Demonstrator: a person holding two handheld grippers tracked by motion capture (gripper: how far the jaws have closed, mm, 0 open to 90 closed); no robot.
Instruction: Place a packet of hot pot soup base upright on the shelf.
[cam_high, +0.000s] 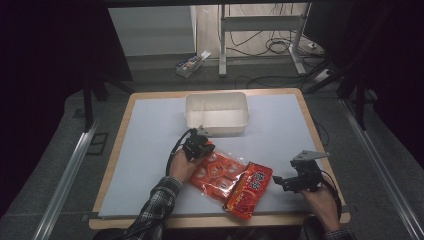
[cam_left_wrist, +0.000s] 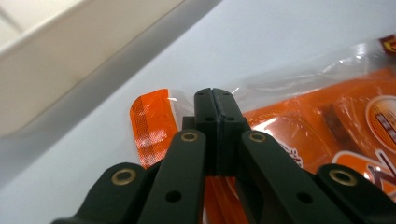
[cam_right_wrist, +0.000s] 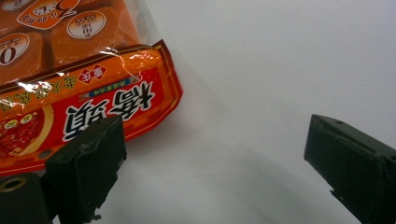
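Left gripper (cam_high: 200, 148): my jaws are pressed together on the clear top edge of the orange snack bag (cam_high: 216, 175) (I see film on both sides of them in the left gripper view).
Right gripper (cam_high: 281, 183): jaws spread wide, holding nothing, just beside the red packet (cam_high: 251, 189).
Orange snack bag: flat on the surface (cam_high: 150, 130), near its front edge.
Red packet: overlapping the orange bag's right side.
White tub (cam_high: 216, 113): toward the far edge.
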